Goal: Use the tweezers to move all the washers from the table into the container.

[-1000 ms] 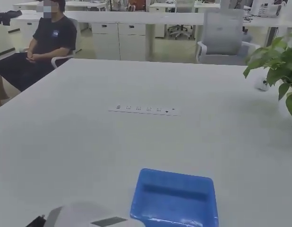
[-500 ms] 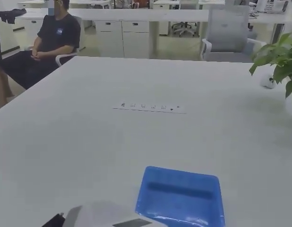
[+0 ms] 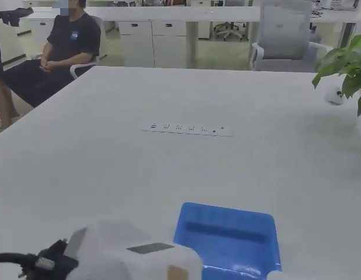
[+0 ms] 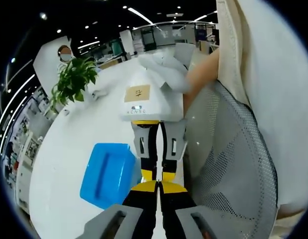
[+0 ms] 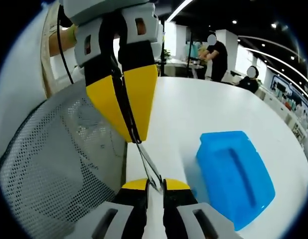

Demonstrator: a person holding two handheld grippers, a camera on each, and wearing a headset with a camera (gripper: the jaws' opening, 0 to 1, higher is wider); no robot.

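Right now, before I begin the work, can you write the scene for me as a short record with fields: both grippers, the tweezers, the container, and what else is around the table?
left gripper: shut on the tweezers
right gripper: jaws stand on either side of the tweezers' tips; grip cannot be told
container: blue plastic, on the white table, near edge
power strip: flat, mid table, beyond the container
plant: green leaves, table's far right
person: seated beyond the table's far left corner

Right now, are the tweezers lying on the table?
No, the left claw grips the tweezers above the table, their tip reaching the right claw.
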